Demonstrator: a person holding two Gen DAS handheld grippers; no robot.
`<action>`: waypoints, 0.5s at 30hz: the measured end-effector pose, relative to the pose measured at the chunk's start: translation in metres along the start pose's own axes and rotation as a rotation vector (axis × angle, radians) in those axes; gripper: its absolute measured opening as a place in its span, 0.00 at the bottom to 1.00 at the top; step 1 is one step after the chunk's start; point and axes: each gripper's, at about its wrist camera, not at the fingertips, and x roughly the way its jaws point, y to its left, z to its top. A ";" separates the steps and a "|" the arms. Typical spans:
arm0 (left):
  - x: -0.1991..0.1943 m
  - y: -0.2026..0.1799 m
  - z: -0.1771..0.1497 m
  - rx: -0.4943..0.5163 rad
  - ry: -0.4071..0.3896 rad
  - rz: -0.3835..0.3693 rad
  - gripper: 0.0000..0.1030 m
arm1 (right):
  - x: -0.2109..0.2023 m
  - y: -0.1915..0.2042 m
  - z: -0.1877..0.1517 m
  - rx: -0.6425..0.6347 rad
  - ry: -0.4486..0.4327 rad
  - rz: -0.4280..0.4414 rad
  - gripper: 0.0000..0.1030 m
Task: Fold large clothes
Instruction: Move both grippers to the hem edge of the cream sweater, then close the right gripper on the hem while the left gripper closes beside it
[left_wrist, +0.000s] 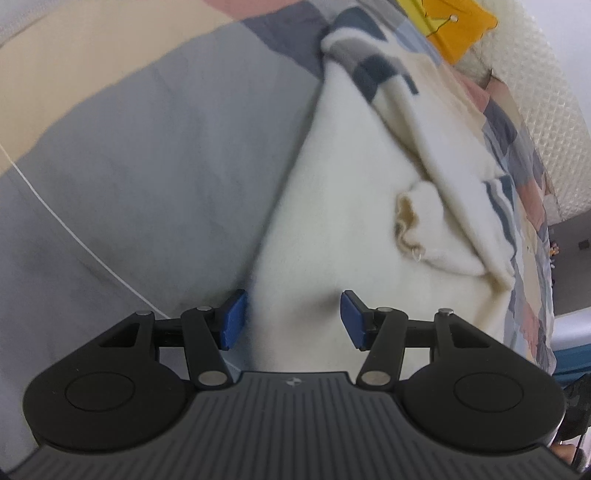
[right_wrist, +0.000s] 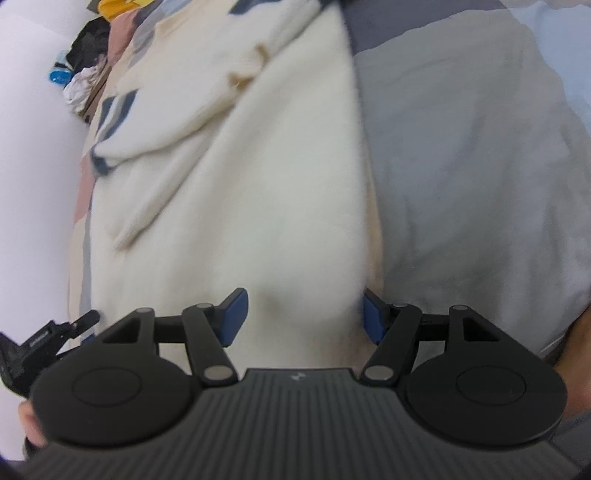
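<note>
A cream knitted sweater (left_wrist: 332, 206) with blue and grey stripes on its sleeves lies spread on a grey bedsheet (left_wrist: 147, 155). One sleeve is folded across its body, and a rumpled cuff (left_wrist: 413, 221) lies on top. My left gripper (left_wrist: 293, 319) is open just above the sweater's near left edge. Cloth lies under the blue pads (left_wrist: 234, 319), not pinched. In the right wrist view my right gripper (right_wrist: 303, 317) is open over the sweater (right_wrist: 240, 184), close to its right edge. Its right pad (right_wrist: 371, 321) is at that border.
A patchwork quilt (left_wrist: 517, 147) and a yellow item (left_wrist: 458, 26) lie beyond the sweater, by a white quilted surface (left_wrist: 546, 110). A thin white cord (left_wrist: 74, 236) crosses the sheet. Dark clothes and clutter (right_wrist: 85, 66) are piled at the far left. A hand (right_wrist: 29, 410) holds the right gripper.
</note>
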 end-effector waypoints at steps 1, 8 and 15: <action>0.002 0.000 -0.001 -0.003 0.013 -0.004 0.59 | 0.000 -0.001 -0.002 0.004 0.002 0.011 0.62; 0.013 -0.020 -0.008 0.094 0.077 0.079 0.53 | 0.001 0.006 -0.026 0.011 -0.007 -0.016 0.28; -0.010 -0.036 -0.016 0.131 0.048 0.107 0.10 | -0.028 -0.005 -0.022 0.062 -0.080 0.082 0.15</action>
